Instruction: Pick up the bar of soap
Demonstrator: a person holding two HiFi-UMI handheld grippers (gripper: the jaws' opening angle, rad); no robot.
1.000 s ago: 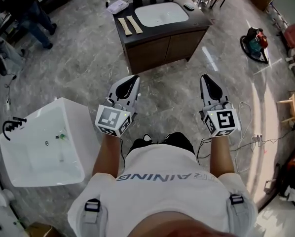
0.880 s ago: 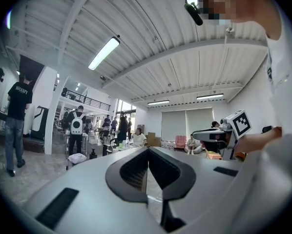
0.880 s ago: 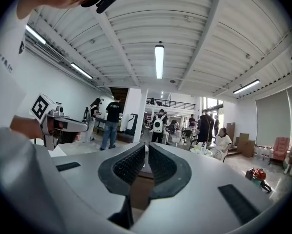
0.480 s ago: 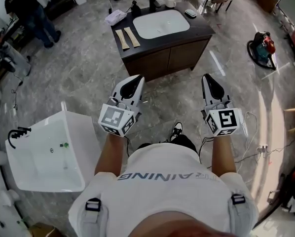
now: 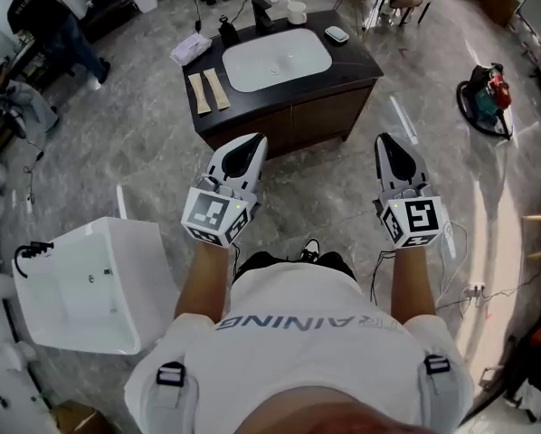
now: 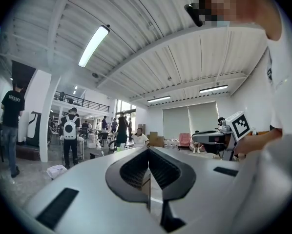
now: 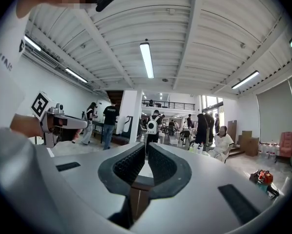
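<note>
I have both grippers held level over the grey marble floor (image 5: 144,152), well short of the vanity. The left gripper (image 5: 251,141) has its fingers clenched with nothing between them; its own view shows the ribbed pads meeting at the tip (image 6: 148,150). The right gripper (image 5: 385,139) is also clenched and empty, pads together (image 7: 147,145). Each carries a cube with black-and-white square markers.

The dark surface (image 5: 361,61) of the vanity lies far ahead with a white sink (image 5: 277,61) set into it. At its far right corner, just right of the sink, sits a small dark dish holding a pale block, which I take for the bar of soap (image 5: 337,34), though it is too small to be sure. On the left end lie two tan strips (image 5: 208,90) side by side. A black faucet (image 5: 263,12) and a white cup (image 5: 296,12) stand behind the sink.

A loose white basin (image 5: 80,283) rests on the floor near left.

Writing: "AINING" reads across the white shirt (image 5: 298,324). A bystander's black T-shirt (image 6: 12,108) has white print, illegible.
</note>
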